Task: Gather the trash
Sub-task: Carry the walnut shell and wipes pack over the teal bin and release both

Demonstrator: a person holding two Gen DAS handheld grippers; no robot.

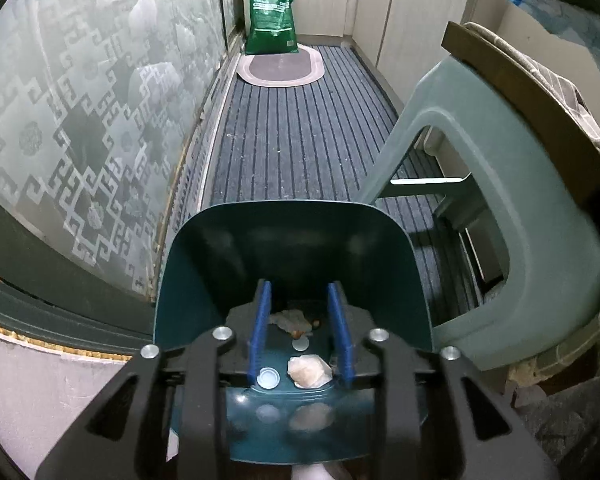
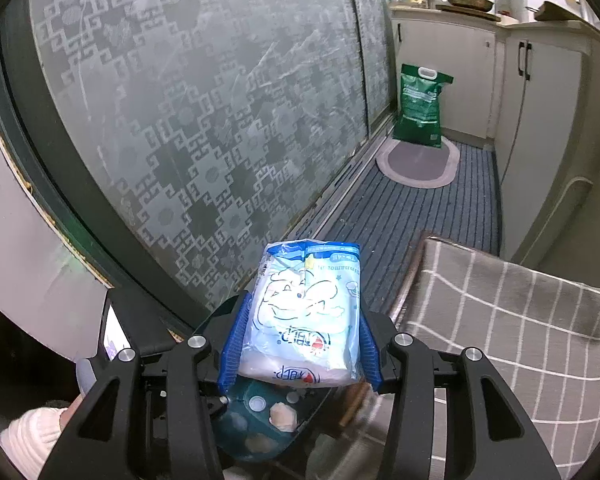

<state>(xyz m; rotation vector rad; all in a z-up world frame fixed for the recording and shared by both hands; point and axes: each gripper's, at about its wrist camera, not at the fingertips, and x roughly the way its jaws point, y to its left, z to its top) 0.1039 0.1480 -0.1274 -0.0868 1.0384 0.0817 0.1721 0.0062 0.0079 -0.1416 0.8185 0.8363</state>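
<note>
The left gripper sits low over a dark teal dustpan, its blue pads a narrow way apart. They flank the pan's rear edge, but I cannot tell whether they press on it or stand just clear. In the pan lie a crumpled tissue wad, a white bottle cap, a 2nd pale scrap further in and a few brown crumbs.

The right gripper is closed on a light blue packet printed with a cartoon figure, both pads bearing on its sides. It hangs above the dustpan, whose teal floor and tissue show just beneath it in the right wrist view; the same packet shows at the top right corner of the left wrist view.

Judged from this, the step in hand is carrying the packet to the pan to join the trash already gathered. The next move calls for bringing the packet down over the pan's open mouth and parting the pads so it drops inside, clear of the pale green plastic stool beside the pan and its grey checked cushion.

The striped floor mat looks bare apart from specks. A green sack stands at the far end.
</note>
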